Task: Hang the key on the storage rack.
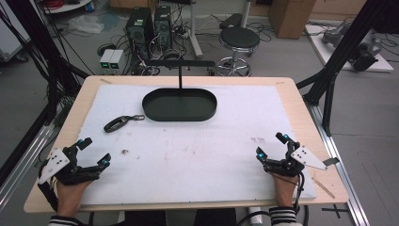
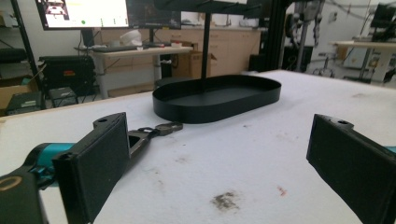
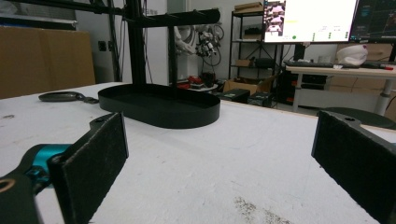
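Note:
A black oval tray (image 1: pixel 160 110) with an upright post and crossbar (image 1: pixel 181 62) stands at the back middle of the white mat (image 1: pixel 197 150). A dark key fob with a clip (image 1: pixel 120 123) lies left of the tray on the mat. My left gripper (image 1: pixel 94 151) rests at the front left, open and empty. My right gripper (image 1: pixel 271 145) rests at the front right, open and empty. In the left gripper view the key fob (image 2: pixel 152 134) lies just past the left jaw, the tray (image 2: pixel 177 106) behind it. The right gripper view has the tray (image 3: pixel 187 116) ahead and the fob (image 3: pixel 63 96) far left.
The wooden table edge (image 1: pixel 61 127) borders the mat. Black frame struts (image 1: pixel 339 52) rise at both sides of the table. A stool (image 1: pixel 239 40) and computer towers (image 1: pixel 150 28) stand on the floor beyond. A small dark smudge (image 1: pixel 124 151) marks the mat.

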